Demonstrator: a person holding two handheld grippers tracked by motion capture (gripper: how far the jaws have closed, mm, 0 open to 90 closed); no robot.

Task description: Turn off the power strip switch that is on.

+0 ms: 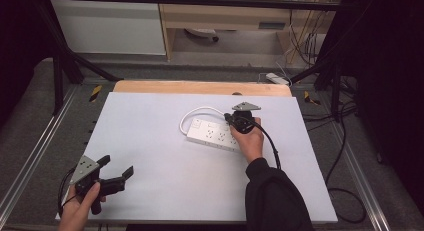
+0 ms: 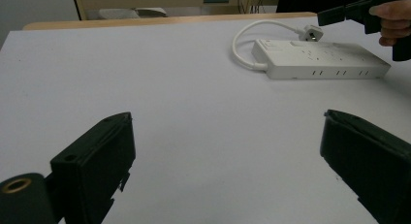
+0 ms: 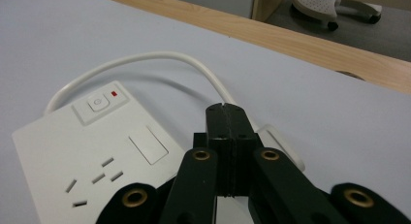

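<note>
White sheeting covers the counter [image 1: 165,156], with a strip of bare wood along its far edge. Toward the far right part of it lies a white power strip [image 1: 212,136], set at a slant, its switch with the red light [image 3: 114,93] at the far end. From that end the strip's white cord [image 1: 192,115] loops away and curls back round to a white plug [image 2: 312,33], which lies on the counter just beside the strip's far side.

The right hand-held gripper [image 1: 235,120] hangs over the strip's far end with its jaws pressed fully together and nothing between them; in the right gripper view its closed tips [image 3: 227,118] sit above the cord, right where it meets the plug. The left hand-held gripper [image 1: 117,173] rests near the counter's near left corner, well apart from the strip, jaws spread wide and empty.

The work seems to be taking up the plug, and the risks follow from that. Closed jaws cannot grasp; coming down as they are, they would likely shove the plug aside or pin the cord. A grip on the cord instead of the plug body could drag the light strip across the smooth sheet, since the left hand-held gripper is too far off to steady it.
</note>
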